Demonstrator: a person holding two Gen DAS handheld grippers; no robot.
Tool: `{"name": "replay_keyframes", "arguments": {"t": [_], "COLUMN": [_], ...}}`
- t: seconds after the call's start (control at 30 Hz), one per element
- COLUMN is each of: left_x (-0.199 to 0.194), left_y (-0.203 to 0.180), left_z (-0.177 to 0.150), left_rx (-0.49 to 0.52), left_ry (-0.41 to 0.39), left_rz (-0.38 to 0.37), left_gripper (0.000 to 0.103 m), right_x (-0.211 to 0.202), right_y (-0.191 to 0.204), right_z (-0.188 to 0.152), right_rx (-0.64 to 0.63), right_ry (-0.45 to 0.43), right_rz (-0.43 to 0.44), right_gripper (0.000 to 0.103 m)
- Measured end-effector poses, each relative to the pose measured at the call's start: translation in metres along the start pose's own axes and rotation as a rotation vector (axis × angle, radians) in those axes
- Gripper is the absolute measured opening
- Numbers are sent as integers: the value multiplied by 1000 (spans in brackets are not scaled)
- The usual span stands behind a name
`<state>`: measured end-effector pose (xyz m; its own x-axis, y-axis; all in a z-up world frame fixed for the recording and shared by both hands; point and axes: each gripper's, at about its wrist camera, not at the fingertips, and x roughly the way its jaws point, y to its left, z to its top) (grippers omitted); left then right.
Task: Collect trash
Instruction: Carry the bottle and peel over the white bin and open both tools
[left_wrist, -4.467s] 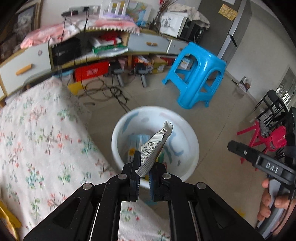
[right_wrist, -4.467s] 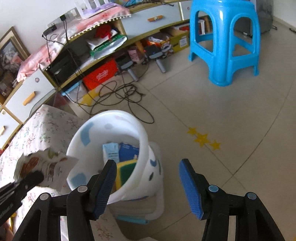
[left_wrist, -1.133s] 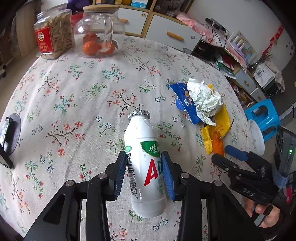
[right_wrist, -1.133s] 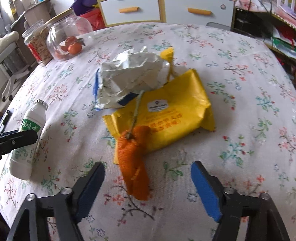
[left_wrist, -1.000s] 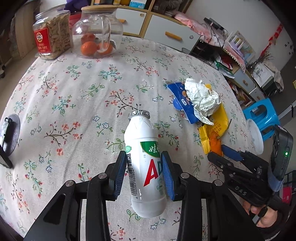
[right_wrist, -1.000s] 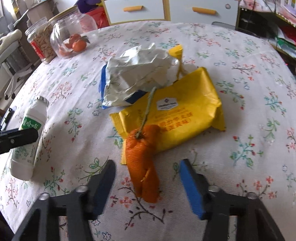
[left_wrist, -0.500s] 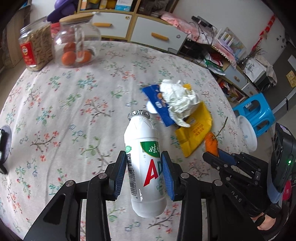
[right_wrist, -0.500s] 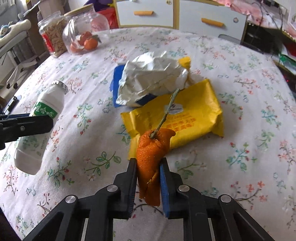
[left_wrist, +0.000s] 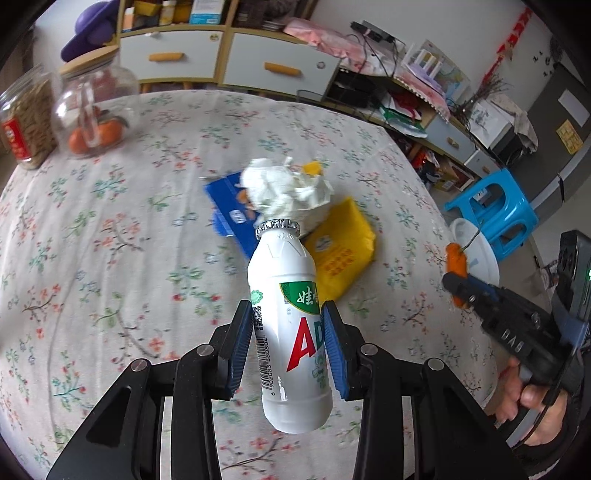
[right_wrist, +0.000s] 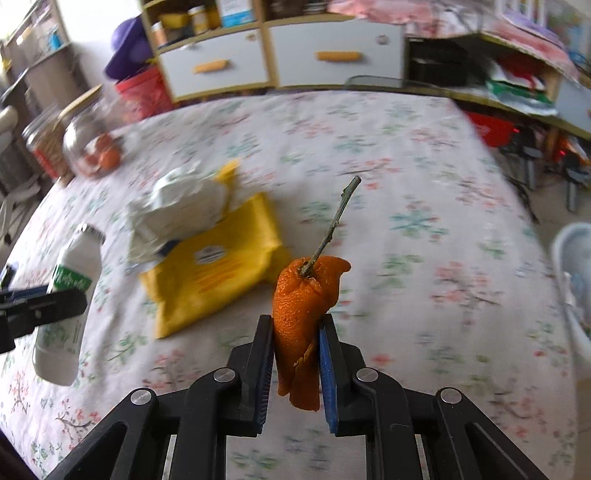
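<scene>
My left gripper (left_wrist: 288, 325) is shut on a white drink bottle (left_wrist: 290, 332) with a foil top and holds it above the floral tablecloth; the bottle also shows in the right wrist view (right_wrist: 68, 302). My right gripper (right_wrist: 297, 336) is shut on an orange peel (right_wrist: 304, 306) with a stem, lifted off the table; the peel also shows in the left wrist view (left_wrist: 456, 260). A yellow packet (left_wrist: 341, 254), a crumpled white wrapper (left_wrist: 284, 188) and a blue wrapper (left_wrist: 229, 210) lie on the table. The white bin (left_wrist: 476, 251) stands past the table's right edge.
Two jars (left_wrist: 92, 114) stand at the table's far left. A blue stool (left_wrist: 495, 210) is on the floor beyond the bin. Drawers and cluttered shelves (left_wrist: 221, 62) line the back wall. The bin's rim (right_wrist: 569, 266) shows at the right wrist view's right edge.
My right gripper closed on the orange peel and lifted it off the table toward the right. My left gripper kept its hold on the bottle and raised it.
</scene>
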<state>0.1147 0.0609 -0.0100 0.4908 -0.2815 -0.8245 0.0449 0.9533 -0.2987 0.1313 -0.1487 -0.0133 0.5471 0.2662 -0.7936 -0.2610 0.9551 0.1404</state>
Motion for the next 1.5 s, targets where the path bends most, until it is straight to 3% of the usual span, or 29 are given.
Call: {"name": "replay_keyframes", "arguments": {"t": [0.57,0.93,1.03,1.1,1.17,1.5], "left_x": [30,65,76,83,92,142], "left_y": [-79,-144,-172,-192,-213,-299], "left_z": [15,30,35,37,38,46], "left_rx": [109,207,242,274,302,364], "left_ry": [25,81,86,85,89,141], "left_rz": [-59,-82,-104,-116,-132,-209], "left_gripper": [40,40,40,40,40,40], "right_x": [-58,-76,-74,-75,-79,-109], "right_y": [-164,-269,-281,-287,-293,-321], "right_z": [9,-5,-8,-12,-15,-37], "right_rx": [324,533,536,547,566,598], "right_ry": [-96,-97,-76,-64,-70,-83], "right_rz": [-131,-207,-203,-209,-216,-273], "right_gripper": [20,21,26,52,59,64]}}
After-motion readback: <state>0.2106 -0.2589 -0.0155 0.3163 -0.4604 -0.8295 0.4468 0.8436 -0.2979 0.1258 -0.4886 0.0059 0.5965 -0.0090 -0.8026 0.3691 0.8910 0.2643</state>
